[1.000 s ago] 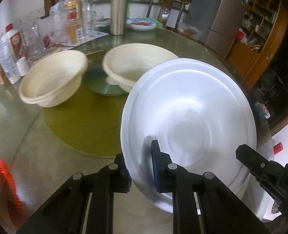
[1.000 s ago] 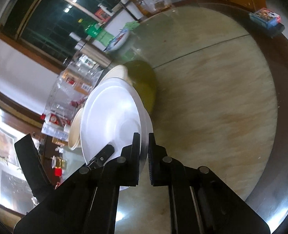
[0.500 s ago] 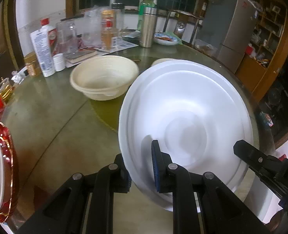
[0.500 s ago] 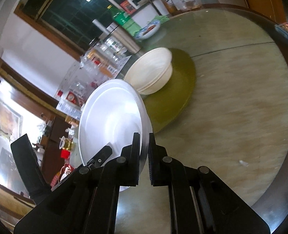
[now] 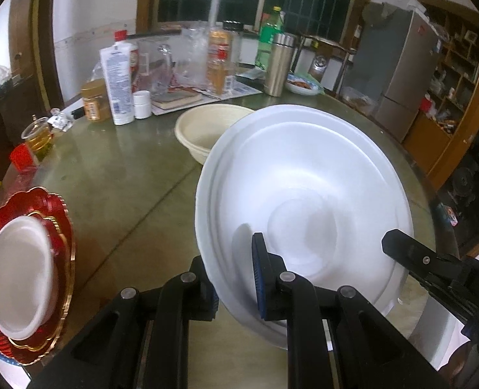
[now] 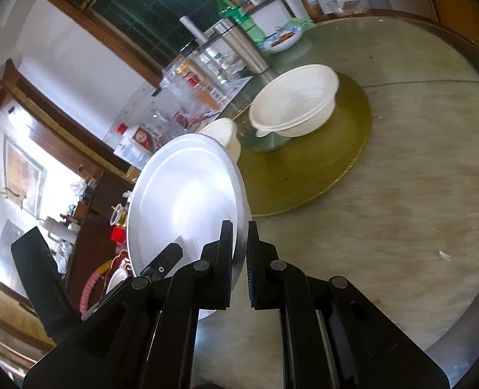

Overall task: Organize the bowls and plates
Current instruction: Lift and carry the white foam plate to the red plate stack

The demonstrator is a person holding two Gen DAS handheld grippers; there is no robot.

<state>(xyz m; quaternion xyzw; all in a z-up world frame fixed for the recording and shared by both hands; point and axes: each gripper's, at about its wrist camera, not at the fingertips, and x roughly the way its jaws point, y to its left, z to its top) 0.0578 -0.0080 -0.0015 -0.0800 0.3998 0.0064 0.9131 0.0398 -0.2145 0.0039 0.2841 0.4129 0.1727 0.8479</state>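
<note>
Big white plate (image 5: 304, 194) is up off the desk (image 5: 116, 175) right now, tilted, and pinched from both sides. It looks like thin, smooth foam or plastic, round, with a stepped rim and a shallow round well in the middle, nothing in it. The left hand-held gripper (image 5: 236, 278) has its jaws nearly closed on the near edge, one blue ribbed pad (image 5: 258, 275) against the inside face and the other finger behind the rim. The right hand-held gripper (image 6: 239, 259) is clamped just as tight on the opposite edge; its own view shows the plate (image 6: 184, 201) almost edge-on, glossy where the light hits it.

The desk is round with a greenish stone-look top under glass, and a dull gold round turntable (image 6: 320, 162) sits in the middle. On that turntable there's a cream bowl (image 6: 294, 97) with a ribbed wall and a flat lip, empty, perched on a clear glass stand (image 6: 268, 141). A second cream bowl (image 5: 207, 129), same kind, sits just behind the plate, also empty as far as I can see.

Far left edge of the desk: a red scalloped plate with gold trim (image 5: 58, 227), stacked on more like it, with a smaller white dish (image 5: 19, 282) lying in it.

Back of the desk is cluttered: a steel flask (image 5: 278, 64), a green bottle (image 5: 268, 35), a white lotion bottle (image 5: 119, 84), a jar with an orange lid (image 5: 92, 100), and a small patterned dish with some food in it (image 5: 301, 84).
</note>
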